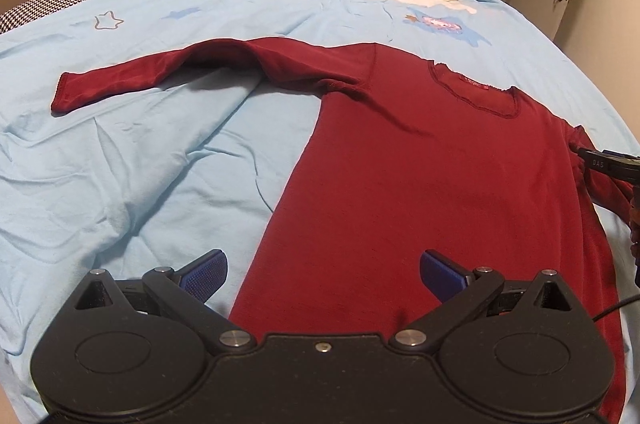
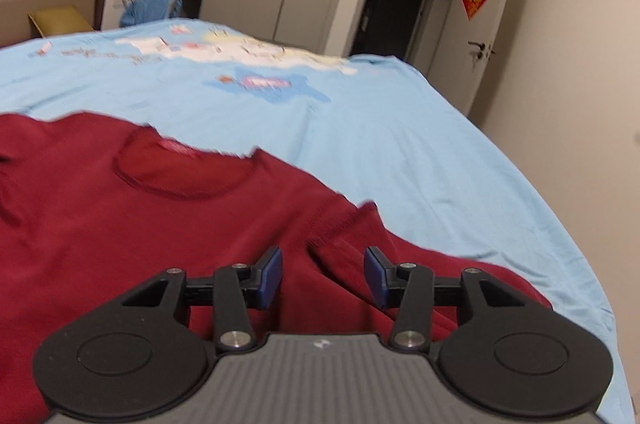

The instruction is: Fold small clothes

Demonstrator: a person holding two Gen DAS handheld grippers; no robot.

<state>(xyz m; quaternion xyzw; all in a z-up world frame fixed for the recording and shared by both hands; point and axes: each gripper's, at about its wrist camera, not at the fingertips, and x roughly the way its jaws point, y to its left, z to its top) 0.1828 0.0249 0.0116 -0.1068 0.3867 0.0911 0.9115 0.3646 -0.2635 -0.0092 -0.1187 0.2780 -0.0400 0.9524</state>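
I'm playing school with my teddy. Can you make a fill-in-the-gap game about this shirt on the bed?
1. The long-sleeved shirt is dark ____.
2. It lies on a light ____ bedsheet.
3. The left gripper has its jaws ____, with nothing pinched.
4. The one sleeve stretched out flat reaches toward the ____ side of the left wrist view.

Missing words: red; blue; open; left

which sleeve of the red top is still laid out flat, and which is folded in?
The sleeve on the left gripper's side of the red top lies stretched out over the blue bedsheet. The other sleeve is bunched against the body, by the right gripper.
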